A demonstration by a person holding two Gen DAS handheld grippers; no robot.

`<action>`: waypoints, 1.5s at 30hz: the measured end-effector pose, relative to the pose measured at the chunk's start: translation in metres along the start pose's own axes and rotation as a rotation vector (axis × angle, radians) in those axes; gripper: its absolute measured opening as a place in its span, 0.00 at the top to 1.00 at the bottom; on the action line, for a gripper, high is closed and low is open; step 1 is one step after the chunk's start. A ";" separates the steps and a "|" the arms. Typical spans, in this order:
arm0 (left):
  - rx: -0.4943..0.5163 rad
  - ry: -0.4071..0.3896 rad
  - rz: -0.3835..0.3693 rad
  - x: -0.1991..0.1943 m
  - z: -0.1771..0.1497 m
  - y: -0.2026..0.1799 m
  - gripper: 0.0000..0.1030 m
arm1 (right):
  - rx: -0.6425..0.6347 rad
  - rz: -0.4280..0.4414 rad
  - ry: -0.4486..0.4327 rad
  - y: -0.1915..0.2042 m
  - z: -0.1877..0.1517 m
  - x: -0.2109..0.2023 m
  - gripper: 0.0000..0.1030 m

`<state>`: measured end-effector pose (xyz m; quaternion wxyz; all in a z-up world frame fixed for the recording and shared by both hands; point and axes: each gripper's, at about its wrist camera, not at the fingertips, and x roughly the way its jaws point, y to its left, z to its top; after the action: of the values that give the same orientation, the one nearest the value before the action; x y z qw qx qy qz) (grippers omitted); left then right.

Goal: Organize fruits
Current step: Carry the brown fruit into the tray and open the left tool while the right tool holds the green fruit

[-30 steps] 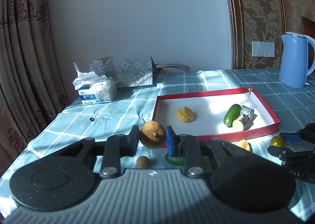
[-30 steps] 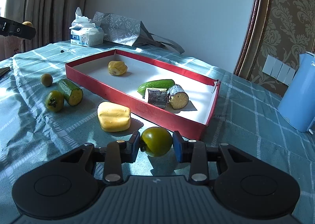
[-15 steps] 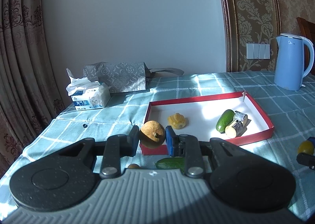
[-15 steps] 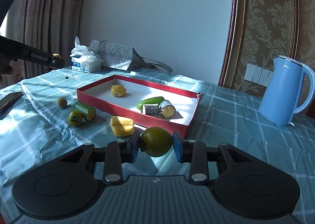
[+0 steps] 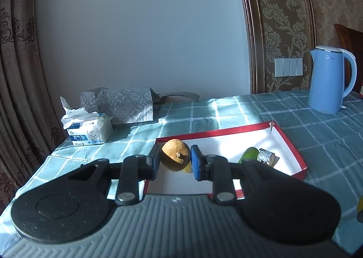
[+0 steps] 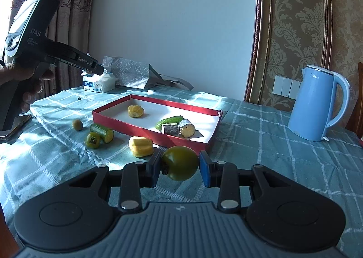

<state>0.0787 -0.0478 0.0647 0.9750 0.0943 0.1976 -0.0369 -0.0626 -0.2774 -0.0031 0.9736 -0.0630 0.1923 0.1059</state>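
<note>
Since a second ago we have carried both fruits up off the worktop (image 6: pixel 272 135), and the left claw (image 5: pixel 175 162) now sits over the near left corner of the red tray (image 5: pixel 292 144) instead of short of it. It is clamped on the brown round fruit (image 5: pixel 175 154), stem facing us. The tray floor lies directly below and ahead of that claw, so we judge the left side nearer to a drop. The right claw (image 6: pixel 180 165) grips the green tomato (image 6: pixel 180 162); the tray lies ahead and slightly left of it (past the yellow pepper (image 6: pixel 141 146)), well apart.
</note>
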 end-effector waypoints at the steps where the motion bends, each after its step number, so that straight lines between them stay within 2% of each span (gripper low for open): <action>1: 0.005 -0.001 0.003 0.004 0.003 -0.002 0.75 | 0.000 -0.001 0.000 0.000 0.000 -0.001 0.66; 12: 0.037 0.039 0.008 0.060 0.022 -0.021 0.75 | 0.009 0.002 0.000 -0.004 -0.003 -0.004 0.66; 19: 0.062 0.096 -0.001 0.104 0.025 -0.038 0.75 | 0.014 0.000 0.000 -0.007 -0.005 -0.007 0.66; 26: 0.069 0.166 -0.018 0.149 0.021 -0.055 0.75 | 0.024 -0.010 0.008 -0.014 -0.007 -0.007 0.66; 32: 0.051 0.246 -0.002 0.191 0.016 -0.062 0.75 | 0.020 -0.025 0.014 -0.017 -0.006 -0.008 0.66; 37: 0.059 0.266 0.004 0.212 0.009 -0.065 0.74 | 0.012 -0.039 0.025 -0.017 -0.005 -0.008 0.66; 43: 0.071 0.254 0.007 0.212 0.007 -0.068 0.55 | 0.010 -0.043 0.032 -0.013 -0.003 -0.004 0.66; 45: 0.076 0.228 0.011 0.202 0.008 -0.067 0.43 | 0.007 -0.041 0.031 -0.011 -0.001 -0.002 0.66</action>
<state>0.2602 -0.1215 -0.0189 0.9422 0.1357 0.3050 -0.0279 -0.0619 -0.2888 -0.0020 0.9727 -0.0652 0.2063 0.0844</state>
